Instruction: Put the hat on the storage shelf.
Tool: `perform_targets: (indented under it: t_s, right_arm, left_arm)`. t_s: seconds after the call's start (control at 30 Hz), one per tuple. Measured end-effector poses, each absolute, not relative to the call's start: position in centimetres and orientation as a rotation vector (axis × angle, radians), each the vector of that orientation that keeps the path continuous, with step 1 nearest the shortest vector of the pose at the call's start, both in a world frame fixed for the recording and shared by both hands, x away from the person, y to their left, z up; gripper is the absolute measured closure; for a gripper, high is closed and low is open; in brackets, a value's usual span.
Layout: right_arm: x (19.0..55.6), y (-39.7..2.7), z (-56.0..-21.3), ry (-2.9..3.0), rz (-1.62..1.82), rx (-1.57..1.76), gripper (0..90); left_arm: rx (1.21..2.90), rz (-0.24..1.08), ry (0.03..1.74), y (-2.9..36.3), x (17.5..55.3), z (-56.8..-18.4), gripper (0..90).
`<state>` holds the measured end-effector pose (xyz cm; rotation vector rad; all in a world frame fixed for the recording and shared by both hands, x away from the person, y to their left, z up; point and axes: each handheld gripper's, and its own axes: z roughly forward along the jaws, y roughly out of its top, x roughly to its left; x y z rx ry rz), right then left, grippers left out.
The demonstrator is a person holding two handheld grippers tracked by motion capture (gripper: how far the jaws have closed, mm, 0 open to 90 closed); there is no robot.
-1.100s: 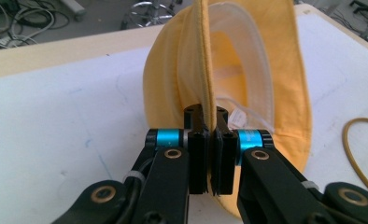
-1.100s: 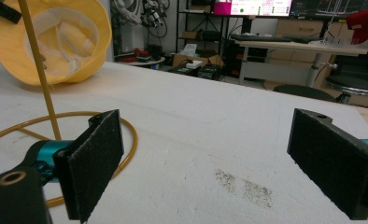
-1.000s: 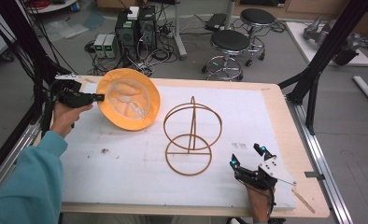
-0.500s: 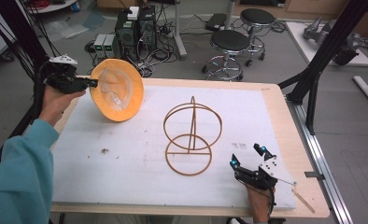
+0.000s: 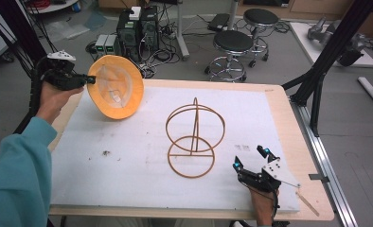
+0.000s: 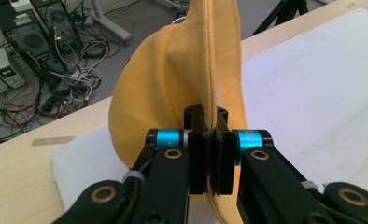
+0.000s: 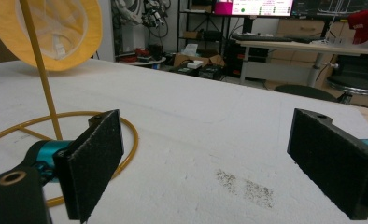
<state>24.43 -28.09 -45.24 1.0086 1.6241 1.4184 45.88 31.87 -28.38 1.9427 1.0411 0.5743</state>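
At the table's ten o'clock corner: left gripper (image 5: 86, 80) clamps yellow hat (image 5: 116, 87) brim, aloft | wire stand (image 5: 194, 137) mid-table, bare | right gripper (image 5: 251, 159) spread, idle, five o'clock | hanging seemingly undone

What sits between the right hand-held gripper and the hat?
In the high view, the wire stand stands on the white mat between the right hand-held gripper and the hat.

No text, label or brand can be read. The power supplies (image 6: 4, 72) on the floor show lit green digits (too small to make out), and the monitor (image 7: 254, 7) in the right gripper view shows coloured panels whose writing is blurred.
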Motion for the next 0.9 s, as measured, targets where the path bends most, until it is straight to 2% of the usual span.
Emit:
perform_targets:
  t_s: [0.37,0.9]
  right_arm:
    - [24.4,-28.1,-45.2,1.624,1.419,1.008,9.5]
    - [24.4,-28.1,-45.2,1.623,1.414,1.000,9.5]
  left_arm:
    - [2.019,0.611,1.010,30.9,45.9,-28.7,86.8]
    - [2.044,0.565,0.956,28.6,44.1,-29.1,86.7]
